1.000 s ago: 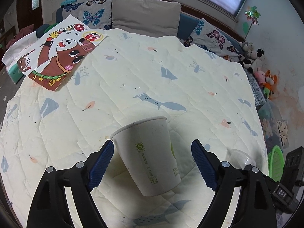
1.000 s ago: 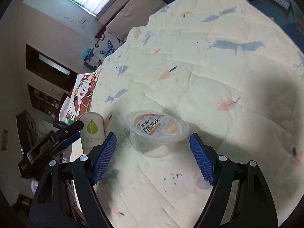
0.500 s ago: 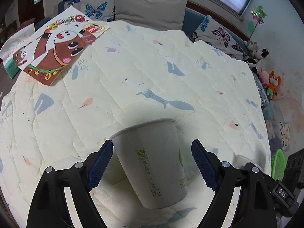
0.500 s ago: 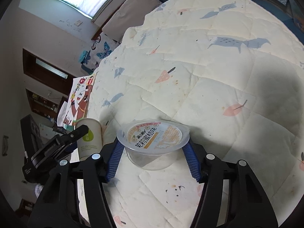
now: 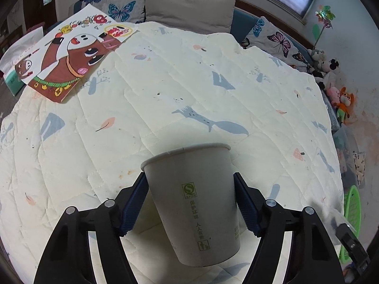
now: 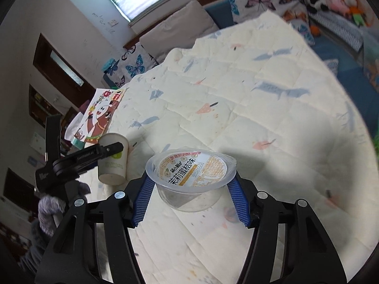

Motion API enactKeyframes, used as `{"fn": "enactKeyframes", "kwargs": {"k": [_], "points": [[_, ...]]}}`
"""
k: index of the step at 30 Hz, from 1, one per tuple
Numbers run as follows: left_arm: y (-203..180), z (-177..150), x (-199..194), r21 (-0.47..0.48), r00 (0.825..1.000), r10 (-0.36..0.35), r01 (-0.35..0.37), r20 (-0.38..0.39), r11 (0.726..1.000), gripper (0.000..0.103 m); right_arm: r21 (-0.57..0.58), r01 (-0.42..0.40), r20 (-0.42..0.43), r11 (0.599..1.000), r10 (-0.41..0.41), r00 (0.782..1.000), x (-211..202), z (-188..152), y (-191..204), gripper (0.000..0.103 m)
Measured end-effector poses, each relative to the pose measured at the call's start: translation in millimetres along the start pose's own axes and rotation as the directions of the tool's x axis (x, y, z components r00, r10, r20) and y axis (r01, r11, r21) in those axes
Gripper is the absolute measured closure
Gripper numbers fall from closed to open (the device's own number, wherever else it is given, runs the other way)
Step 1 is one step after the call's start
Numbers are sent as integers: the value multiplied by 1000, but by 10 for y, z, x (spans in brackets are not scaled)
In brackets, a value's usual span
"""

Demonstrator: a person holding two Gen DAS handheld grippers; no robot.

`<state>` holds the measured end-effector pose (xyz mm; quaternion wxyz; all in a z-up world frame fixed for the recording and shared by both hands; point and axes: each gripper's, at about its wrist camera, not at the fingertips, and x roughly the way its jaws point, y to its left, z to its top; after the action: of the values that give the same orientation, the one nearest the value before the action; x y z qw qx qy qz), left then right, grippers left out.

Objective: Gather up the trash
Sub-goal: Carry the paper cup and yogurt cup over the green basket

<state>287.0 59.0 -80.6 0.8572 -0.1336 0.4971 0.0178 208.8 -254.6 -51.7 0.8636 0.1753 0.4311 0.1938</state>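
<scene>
matt paper cup (image 5: 193, 201), clear glossy plastic tub (image 6: 191, 182), soft quilted cloth bedspread (image 5: 165, 90)

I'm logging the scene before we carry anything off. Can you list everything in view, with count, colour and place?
Paper cup: 1, white with green print, between the left gripper's pads.
Plastic cup: 1, clear with a printed foil lid, between the right gripper's pads.
Quilt: 1, cream with blue and pink prints, covers the bed.
Picture book: 1, brown, red and white, far left corner of the quilt.
Pillows: several, one grey, others butterfly print, along the headboard.
Stuffed toys: several, mixed colours, at the right wall.
Basket: 1, green, beside the bed, right.
Left gripper: black, blue pads, shut.
Right gripper: same, shut.
</scene>
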Motion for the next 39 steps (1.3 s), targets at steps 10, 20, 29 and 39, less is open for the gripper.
{"fn": "enactKeyframes", "kwargs": {"k": [10,20,29,39], "points": [[-345,-173,-308,72,996,-82,80,32,994,36,1,60,59,998,-60,996,-417,-131,-194,42],[-1064,-448,-644,219,982,-187,174,40,960,36,52,142,106,988,-147,983,-857,-336,-600,42],[-1667,-693,-752,322,970,-244,228,8,919,36,101,221,141,970,-234,962,-1257,-498,-1005,42],[-2284,-918,-794,416,960,-279,265,-28,870,36,176,295,164,939,-324,932,-1660,-601,-1478,42]]}}
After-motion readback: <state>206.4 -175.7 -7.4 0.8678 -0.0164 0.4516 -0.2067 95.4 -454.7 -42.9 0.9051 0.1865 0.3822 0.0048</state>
